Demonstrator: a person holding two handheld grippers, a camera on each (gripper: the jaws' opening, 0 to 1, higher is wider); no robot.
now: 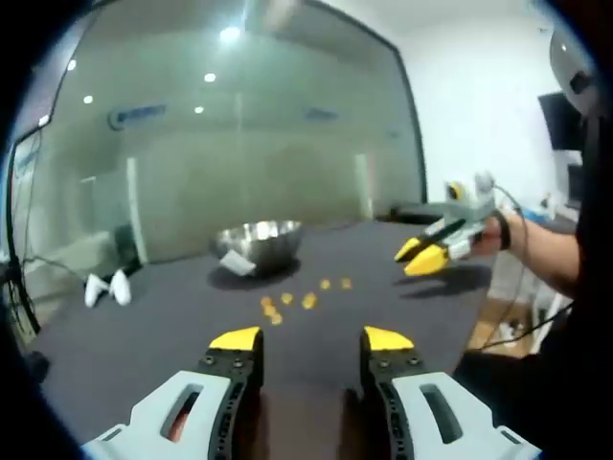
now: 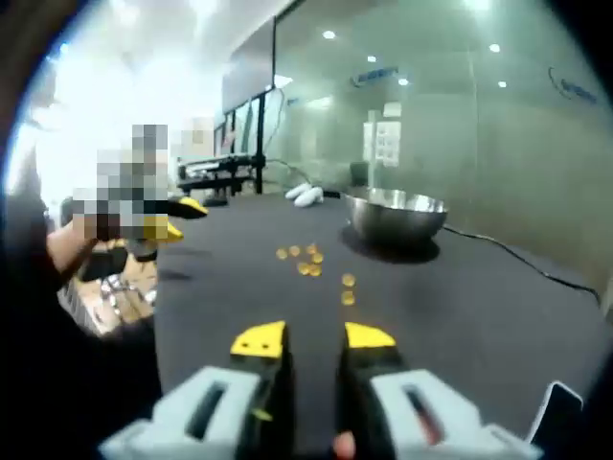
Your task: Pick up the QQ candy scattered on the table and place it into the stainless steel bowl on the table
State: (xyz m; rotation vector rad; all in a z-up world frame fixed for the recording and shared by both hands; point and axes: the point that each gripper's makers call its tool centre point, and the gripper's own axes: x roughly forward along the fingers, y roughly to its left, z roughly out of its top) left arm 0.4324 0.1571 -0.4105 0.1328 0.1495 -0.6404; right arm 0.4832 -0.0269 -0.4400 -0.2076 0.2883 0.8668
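Both grippers, left (image 1: 311, 338) and right (image 2: 313, 335), hover parted and empty; QQ candies (image 1: 287, 305) lie uncollected beside the stainless steel bowl (image 1: 259, 241).

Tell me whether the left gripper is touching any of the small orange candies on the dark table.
Apart. The left gripper view shows dark table between the left gripper and the small orange candies.

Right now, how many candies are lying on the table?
6: a loose cluster of candies on the dark table in front of the steel bowl, two of them nearer the right gripper. Blur may hide more.
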